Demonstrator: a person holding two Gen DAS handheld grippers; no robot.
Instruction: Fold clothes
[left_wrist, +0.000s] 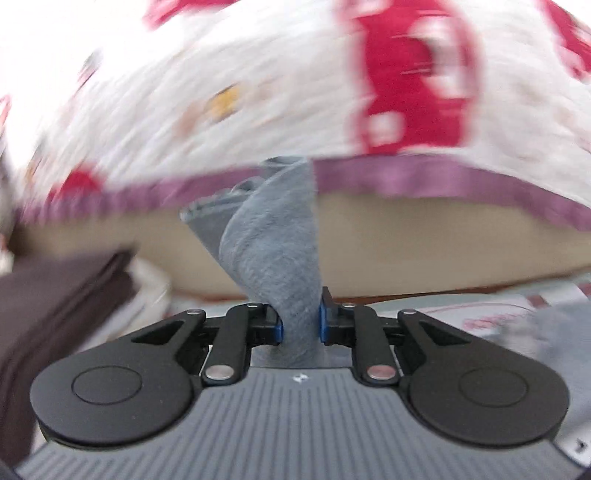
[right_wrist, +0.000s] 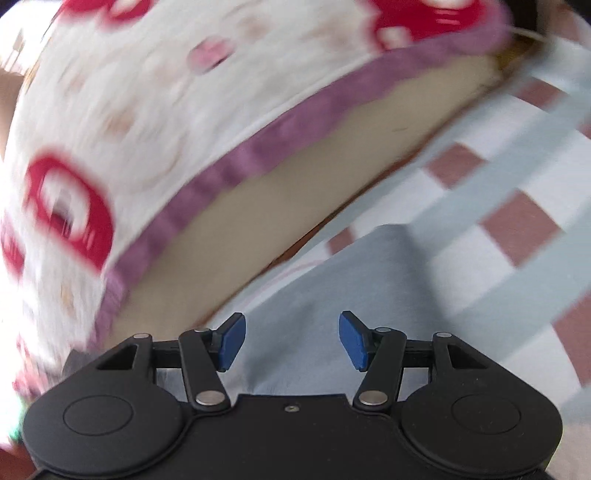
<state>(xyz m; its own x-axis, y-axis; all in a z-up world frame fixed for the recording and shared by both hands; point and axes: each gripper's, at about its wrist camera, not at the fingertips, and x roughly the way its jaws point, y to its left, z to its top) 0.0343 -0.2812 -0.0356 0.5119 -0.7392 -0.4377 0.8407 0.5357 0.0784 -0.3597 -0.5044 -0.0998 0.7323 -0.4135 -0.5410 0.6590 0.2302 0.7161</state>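
A twisted bunch of grey cloth (left_wrist: 273, 254) is pinched between the blue pads of the left gripper (left_wrist: 301, 325), rising in front of a white, red-patterned bedspread (left_wrist: 229, 103) with a purple hem. The right gripper (right_wrist: 291, 339) is spread open and holds nothing, above pale grey fabric (right_wrist: 332, 288) lying beside that bedspread on a checked sheet (right_wrist: 517, 221).

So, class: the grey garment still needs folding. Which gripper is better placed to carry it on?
Left. The left gripper is already shut on the grey garment; the right gripper is open and holds nothing.
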